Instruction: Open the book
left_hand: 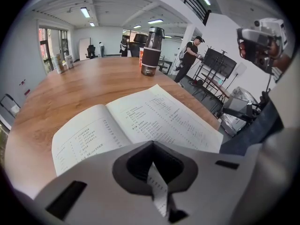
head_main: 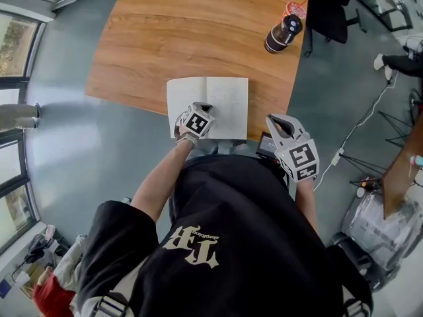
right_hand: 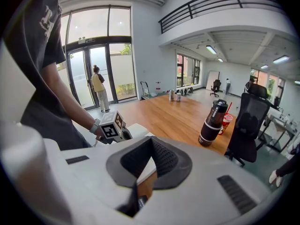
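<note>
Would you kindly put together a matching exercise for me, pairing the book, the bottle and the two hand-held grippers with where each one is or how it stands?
Things:
1. book
2. bottle
3. left hand-held gripper
4. right hand-held gripper

Places or states:
A. standing upright near the right edge of the table
B. jaws together, over the lower middle of the book
C. lying open and flat at the table's near edge
D. to the right of the book, off it

Pairs: 1-C, 2-A, 3-B, 4-D
</note>
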A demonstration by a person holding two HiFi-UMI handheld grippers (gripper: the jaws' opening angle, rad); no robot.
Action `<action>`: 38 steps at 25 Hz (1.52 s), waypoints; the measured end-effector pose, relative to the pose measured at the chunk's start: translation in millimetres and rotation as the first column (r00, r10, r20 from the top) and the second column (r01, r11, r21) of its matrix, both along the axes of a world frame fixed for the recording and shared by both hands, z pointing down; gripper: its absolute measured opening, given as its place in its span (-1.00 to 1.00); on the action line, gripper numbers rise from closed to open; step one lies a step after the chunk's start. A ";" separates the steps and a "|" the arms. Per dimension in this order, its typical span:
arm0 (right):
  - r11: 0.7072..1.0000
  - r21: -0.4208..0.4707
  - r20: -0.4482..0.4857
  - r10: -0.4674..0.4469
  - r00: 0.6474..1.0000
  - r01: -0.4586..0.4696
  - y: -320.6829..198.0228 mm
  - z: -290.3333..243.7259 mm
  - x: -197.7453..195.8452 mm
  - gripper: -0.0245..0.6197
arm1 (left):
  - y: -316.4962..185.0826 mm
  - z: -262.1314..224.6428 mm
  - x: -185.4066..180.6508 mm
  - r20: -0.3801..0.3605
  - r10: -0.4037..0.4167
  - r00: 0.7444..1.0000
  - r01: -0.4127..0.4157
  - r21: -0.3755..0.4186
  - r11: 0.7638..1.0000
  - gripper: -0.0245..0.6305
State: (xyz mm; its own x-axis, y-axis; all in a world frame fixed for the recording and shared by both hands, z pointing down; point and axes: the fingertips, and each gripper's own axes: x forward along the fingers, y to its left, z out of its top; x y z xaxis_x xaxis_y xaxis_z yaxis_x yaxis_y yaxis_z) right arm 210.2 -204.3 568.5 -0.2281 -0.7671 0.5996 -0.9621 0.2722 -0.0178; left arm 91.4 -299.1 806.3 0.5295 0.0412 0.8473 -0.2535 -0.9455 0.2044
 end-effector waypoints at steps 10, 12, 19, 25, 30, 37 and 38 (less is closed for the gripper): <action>1.000 0.030 -0.022 0.000 1.000 0.000 13.6 -8.4 14.4 -0.96 | 2.1 -19.1 0.8 -0.054 -0.034 0.998 0.035 0.020 0.999 -0.91; 0.999 0.034 -0.026 0.010 1.000 -0.009 19.9 -8.7 21.1 -0.96 | 7.8 -27.5 1.8 -0.067 -0.035 0.997 0.037 0.030 0.999 -0.92; 0.999 0.035 -0.031 0.029 0.999 -0.027 45.0 -5.0 42.2 -0.96 | 37.2 -44.4 7.8 -0.113 -0.047 0.992 0.054 0.055 0.997 -0.91; 0.999 0.035 -0.031 0.007 1.000 -0.005 59.8 -3.2 43.3 -0.96 | 80.2 -45.2 25.2 -0.113 -0.001 0.994 0.007 0.053 0.999 -0.91; 1.000 0.023 -0.033 -0.010 0.999 0.010 79.8 2.9 48.5 -0.96 | 110.6 -30.6 43.0 -0.073 0.031 0.997 -0.028 0.034 0.999 -0.91; 1.000 0.006 -0.037 0.015 0.999 -0.015 106.8 5.8 64.3 -0.96 | 131.6 -16.4 59.0 -0.018 0.096 0.995 -0.095 0.083 0.992 -0.73; 1.000 0.007 -0.037 0.020 0.999 -0.020 109.6 5.8 66.5 -0.96 | 133.8 -14.9 61.1 -0.014 0.102 0.995 -0.101 0.086 0.991 -0.69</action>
